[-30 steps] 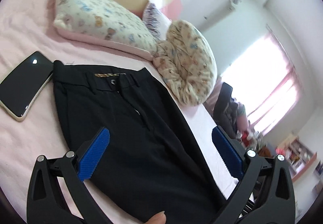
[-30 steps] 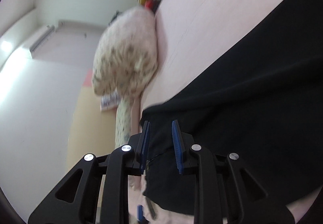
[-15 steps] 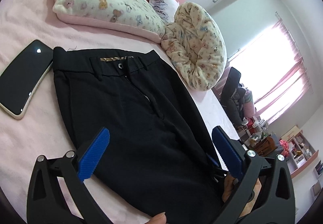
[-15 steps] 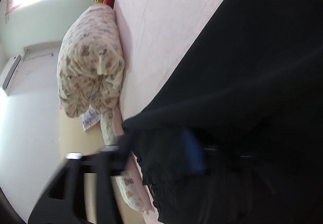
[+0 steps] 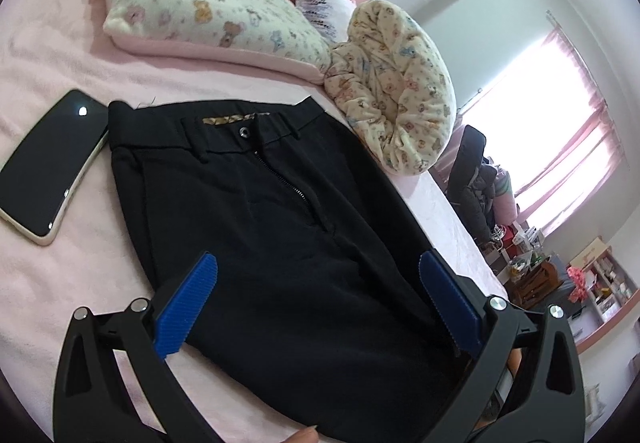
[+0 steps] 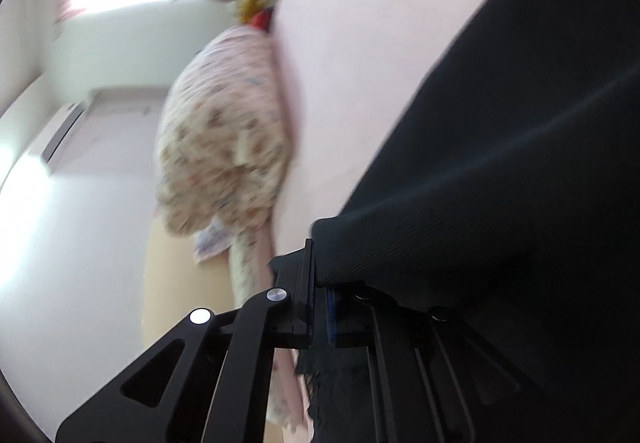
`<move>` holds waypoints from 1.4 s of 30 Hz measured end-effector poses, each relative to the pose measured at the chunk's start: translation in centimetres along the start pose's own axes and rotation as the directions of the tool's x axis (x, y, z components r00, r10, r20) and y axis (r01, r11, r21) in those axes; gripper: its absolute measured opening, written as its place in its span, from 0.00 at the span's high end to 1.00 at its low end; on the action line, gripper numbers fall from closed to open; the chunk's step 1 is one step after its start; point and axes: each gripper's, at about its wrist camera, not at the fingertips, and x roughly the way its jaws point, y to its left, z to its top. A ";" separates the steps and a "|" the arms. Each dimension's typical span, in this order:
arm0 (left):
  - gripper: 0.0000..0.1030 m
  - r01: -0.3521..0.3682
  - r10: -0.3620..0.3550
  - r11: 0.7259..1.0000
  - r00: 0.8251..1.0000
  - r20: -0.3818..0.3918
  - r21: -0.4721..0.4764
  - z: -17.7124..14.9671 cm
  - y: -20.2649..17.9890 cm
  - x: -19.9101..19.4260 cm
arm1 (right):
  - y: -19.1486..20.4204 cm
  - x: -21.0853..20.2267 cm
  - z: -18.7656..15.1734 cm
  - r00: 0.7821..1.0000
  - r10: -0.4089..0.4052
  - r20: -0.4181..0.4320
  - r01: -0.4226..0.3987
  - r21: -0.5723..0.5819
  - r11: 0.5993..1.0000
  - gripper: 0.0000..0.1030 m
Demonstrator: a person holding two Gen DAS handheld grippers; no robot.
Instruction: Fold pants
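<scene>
Pinching the pants [image 6: 500, 163] hem in my right gripper [image 6: 318, 307], left gripper [image 5: 316, 303] apart, I should lift slowly, keeping layers aligned.

You see black pants [image 5: 256, 227] lying flat and front-up on the pink bed [image 5: 60, 263], waistband toward the pillows, button done, zip partly open. One fabric edge [image 6: 360, 255] is lifted and bunched.
</scene>
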 end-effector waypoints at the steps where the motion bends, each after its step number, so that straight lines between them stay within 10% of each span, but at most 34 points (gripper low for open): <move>1: 0.02 0.004 -0.004 1.000 1.000 -0.004 -0.015 0.1 0.3 0.1 | 0.5 -0.7 -0.3 1.000 0.021 -0.010 -0.021 -0.026 0.999 0.96; 15: 0.02 -0.087 0.089 0.995 0.995 0.051 -0.042 0.6 1.5 -0.9 | -1.7 -11.0 -12.0 0.978 0.002 -0.207 -0.051 -0.232 0.971 0.96; 20: 0.02 -0.051 0.045 0.996 0.996 -0.080 -0.076 1.2 2.7 1.1 | -5.8 -10.5 -13.5 0.955 -0.197 -0.224 0.140 -0.248 0.959 0.96; 27: 0.02 0.028 -0.054 0.993 0.972 -0.227 -0.116 3.8 3.8 5.0 | -5.4 -11.3 -13.9 0.953 -0.213 -0.217 0.151 -0.267 0.952 0.96; 37: 0.02 0.165 -0.336 0.902 0.849 -0.407 -0.399 4.6 9.2 7.1 | -5.0 -10.5 -13.2 0.947 -0.190 -0.260 0.132 -0.225 0.965 0.96; 42: 0.02 0.229 -0.407 0.872 0.831 -0.380 -0.433 4.8 9.7 8.0 | -5.3 -10.0 -12.9 0.946 -0.185 -0.266 0.125 -0.225 0.966 0.96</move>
